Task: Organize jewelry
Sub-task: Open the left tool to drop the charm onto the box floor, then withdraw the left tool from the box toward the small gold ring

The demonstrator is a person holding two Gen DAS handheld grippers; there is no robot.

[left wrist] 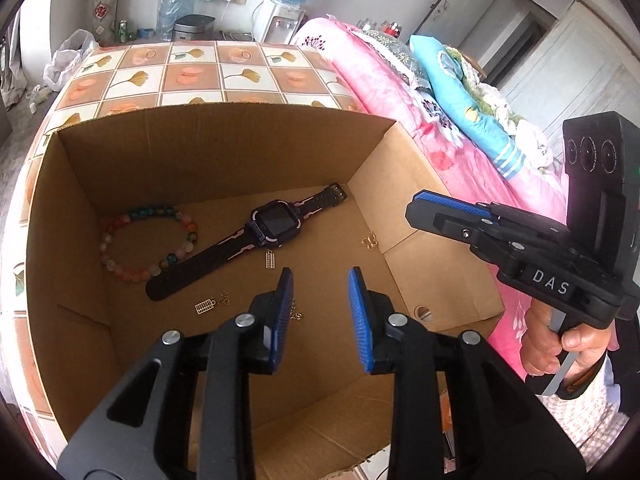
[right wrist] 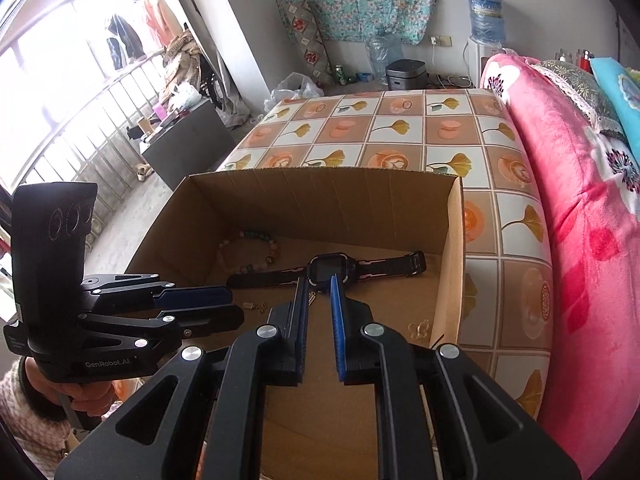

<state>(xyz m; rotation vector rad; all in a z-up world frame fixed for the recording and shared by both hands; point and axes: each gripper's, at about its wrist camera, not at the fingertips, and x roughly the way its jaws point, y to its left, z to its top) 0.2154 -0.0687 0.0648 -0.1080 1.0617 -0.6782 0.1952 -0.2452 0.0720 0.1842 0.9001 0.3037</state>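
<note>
Inside the open cardboard box (left wrist: 224,148) we count the jewelry already on its floor: a beaded bracelet (left wrist: 148,240) toward the far left corner, and a dark smartwatch (left wrist: 276,222) lying diagonally, strap flat, just beside the beads. Around the watch sit small gold pieces: one ladder-like charm (left wrist: 270,259) close under the watch case, another charm (left wrist: 203,306) nearer us, and a looped gold piece (left wrist: 370,241) by the right wall. A thin gold chain (left wrist: 297,314) shows just behind the left gripper's near finger.

The left gripper (left wrist: 320,284) hovers over the box floor, fingers apart with nothing between them. The right gripper (right wrist: 320,292) hangs above the box's near side, fingers drawn close with a narrow gap; we see nothing clamped there.

Judgement: the gathering step looks largely done, since neither tool carries anything and every piece visible is in the box. The patterned table (right wrist: 400,128) beyond shows no stray jewelry. What may remain is arranging the scattered charms, if tidier grouping is wanted; we cannot tell whether more pieces lie out of view.
</note>
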